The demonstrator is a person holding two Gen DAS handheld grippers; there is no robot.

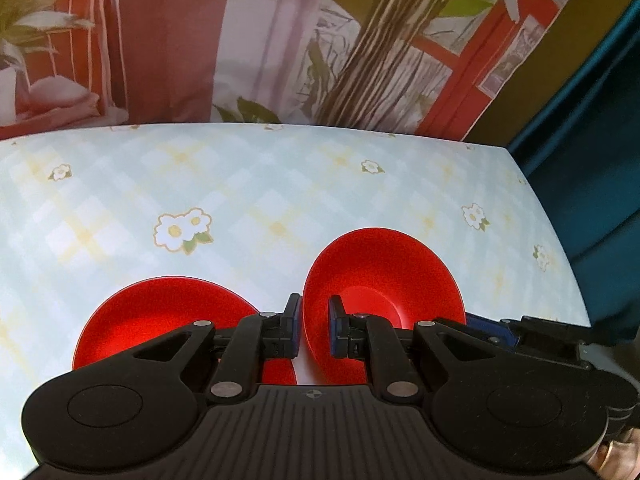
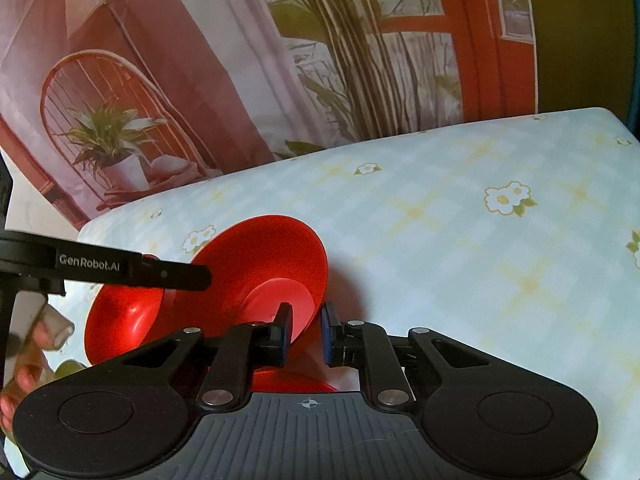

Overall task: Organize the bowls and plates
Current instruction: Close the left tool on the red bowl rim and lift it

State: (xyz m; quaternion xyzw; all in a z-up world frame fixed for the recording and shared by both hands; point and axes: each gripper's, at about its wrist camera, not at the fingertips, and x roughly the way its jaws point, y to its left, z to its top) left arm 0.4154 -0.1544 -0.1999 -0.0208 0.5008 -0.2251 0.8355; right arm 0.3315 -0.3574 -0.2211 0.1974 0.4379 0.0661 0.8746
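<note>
A red bowl (image 1: 384, 280) is tilted on its side above the flower-print table (image 1: 280, 200). My left gripper (image 1: 315, 330) is shut on its near-left rim, blue pads on either side of the wall. In the right wrist view the same bowl (image 2: 256, 256) shows its underside and foot. My right gripper (image 2: 306, 332) is shut on its opposite rim, and the left gripper's arm (image 2: 120, 268) reaches in from the left. A second red dish (image 1: 160, 316) lies flat on the table left of the held bowl; in the right wrist view this dish (image 2: 120, 320) sits below the left gripper's arm.
A printed backdrop (image 1: 280, 40) of curtains and plants stands along the table's far edge. Dark teal cloth (image 1: 592, 160) hangs past the right edge. A hand (image 2: 36, 344) holds the left gripper. A sliver of red (image 2: 292, 386) shows beneath my right gripper.
</note>
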